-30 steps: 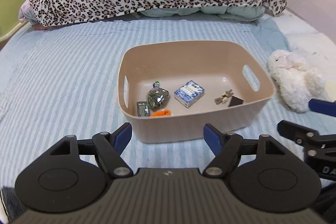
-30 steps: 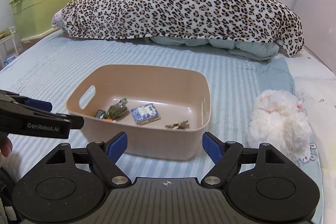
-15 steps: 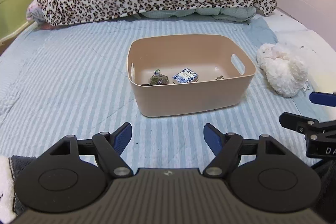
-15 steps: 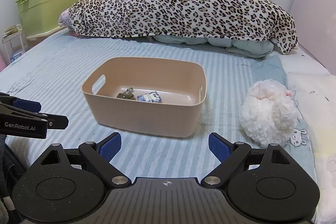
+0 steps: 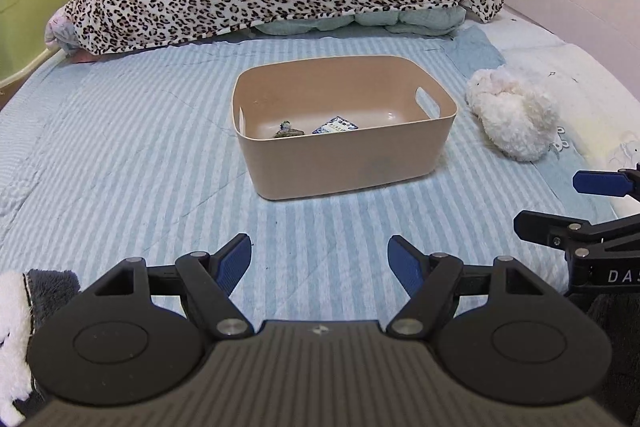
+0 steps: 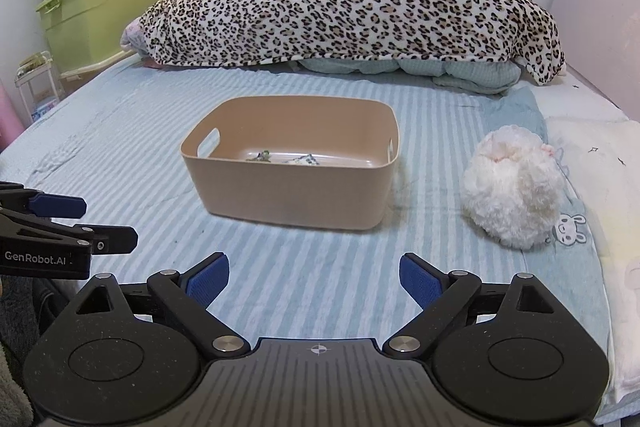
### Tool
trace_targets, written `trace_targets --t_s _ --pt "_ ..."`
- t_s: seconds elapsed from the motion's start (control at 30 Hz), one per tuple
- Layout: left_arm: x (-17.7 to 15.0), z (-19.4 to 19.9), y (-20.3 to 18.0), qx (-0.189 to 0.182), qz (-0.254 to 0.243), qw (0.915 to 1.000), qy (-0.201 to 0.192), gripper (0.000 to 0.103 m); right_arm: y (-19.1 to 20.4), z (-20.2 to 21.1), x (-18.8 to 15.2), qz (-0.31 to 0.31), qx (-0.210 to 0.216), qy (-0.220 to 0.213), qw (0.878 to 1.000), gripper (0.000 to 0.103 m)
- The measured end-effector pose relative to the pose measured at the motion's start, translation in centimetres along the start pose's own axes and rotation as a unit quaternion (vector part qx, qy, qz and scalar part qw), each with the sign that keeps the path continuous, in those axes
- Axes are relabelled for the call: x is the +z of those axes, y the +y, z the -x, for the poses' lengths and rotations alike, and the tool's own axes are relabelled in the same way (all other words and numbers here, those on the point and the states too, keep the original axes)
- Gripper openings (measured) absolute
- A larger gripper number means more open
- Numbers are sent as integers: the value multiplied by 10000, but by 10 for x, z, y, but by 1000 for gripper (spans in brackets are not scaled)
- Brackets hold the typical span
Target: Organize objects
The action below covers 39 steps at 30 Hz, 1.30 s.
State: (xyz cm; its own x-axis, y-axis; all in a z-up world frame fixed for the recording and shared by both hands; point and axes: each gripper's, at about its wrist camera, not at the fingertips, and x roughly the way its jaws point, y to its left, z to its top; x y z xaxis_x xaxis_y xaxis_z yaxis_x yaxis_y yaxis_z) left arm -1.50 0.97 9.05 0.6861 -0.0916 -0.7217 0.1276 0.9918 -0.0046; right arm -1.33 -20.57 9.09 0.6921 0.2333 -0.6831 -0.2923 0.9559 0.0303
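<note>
A beige plastic bin (image 5: 352, 163) with handle cut-outs stands on the striped bed; it also shows in the right wrist view (image 6: 296, 195). Inside, a small dark toy (image 5: 287, 131) and a blue-white card box (image 5: 335, 125) peek over the rim; other contents are hidden by the near wall. My left gripper (image 5: 320, 261) is open and empty, well short of the bin. My right gripper (image 6: 314, 279) is open and empty, also short of the bin. Each gripper shows at the edge of the other's view.
A white plush toy (image 5: 512, 113) lies right of the bin, also in the right wrist view (image 6: 510, 187). A leopard-print blanket (image 6: 352, 7) is piled at the bed's far end. Green and cream storage boxes (image 6: 96, 11) stand at the left. A pillow (image 6: 600, 155) lies at the right.
Both grippers have pulled back from the bin and sunk lower, so the bin looks smaller and its contents are mostly hidden behind the near wall. Both stay open.
</note>
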Motion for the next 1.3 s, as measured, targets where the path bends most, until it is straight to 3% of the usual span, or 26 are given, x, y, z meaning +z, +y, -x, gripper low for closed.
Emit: trace_targets --t_s 1.23,1.3 --pt "-15 -4 1 -61 -3 9999 124 77 1 -4 -13 -150 -11 252 9996 98" --pt "-15 -4 1 -65 -4 9999 104 83 1 -5 -13 -155 -16 257 9995 98"
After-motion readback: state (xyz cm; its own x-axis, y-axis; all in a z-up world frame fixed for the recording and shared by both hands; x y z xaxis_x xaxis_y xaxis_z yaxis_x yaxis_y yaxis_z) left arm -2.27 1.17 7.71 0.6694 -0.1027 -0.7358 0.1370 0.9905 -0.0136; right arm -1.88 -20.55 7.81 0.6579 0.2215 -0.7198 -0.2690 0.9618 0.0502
